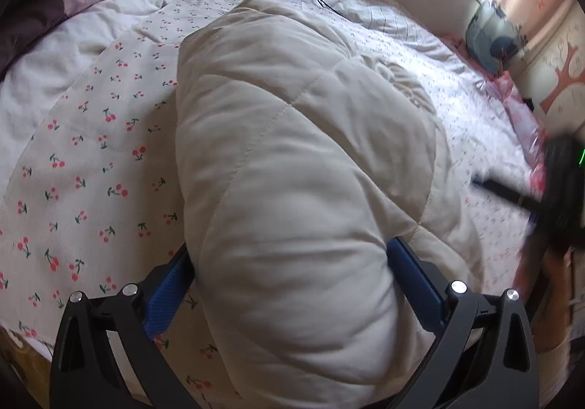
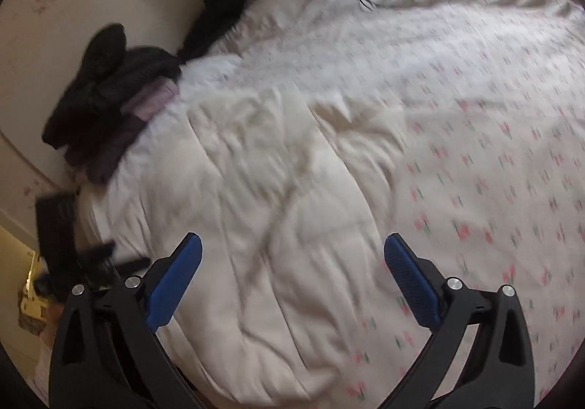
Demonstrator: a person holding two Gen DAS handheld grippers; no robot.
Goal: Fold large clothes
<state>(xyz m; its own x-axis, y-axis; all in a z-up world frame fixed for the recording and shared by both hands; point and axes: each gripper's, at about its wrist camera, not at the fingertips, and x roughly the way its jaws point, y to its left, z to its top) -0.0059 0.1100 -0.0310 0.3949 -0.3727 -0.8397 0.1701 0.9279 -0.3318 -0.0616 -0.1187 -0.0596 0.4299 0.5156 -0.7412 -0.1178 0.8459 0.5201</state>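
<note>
Puffy cream quilted coat [image 1: 292, 153], bunched

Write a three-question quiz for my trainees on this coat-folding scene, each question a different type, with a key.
1. True or false: the left gripper has a bulky part of the cream quilted coat between its jaws.
2. What does the right gripper hold? A) a sleeve B) nothing C) a cable
3. Fill in: the bedspread under the coat is printed with small red ____.

Key: 1 true; 2 B; 3 cherries.
</note>
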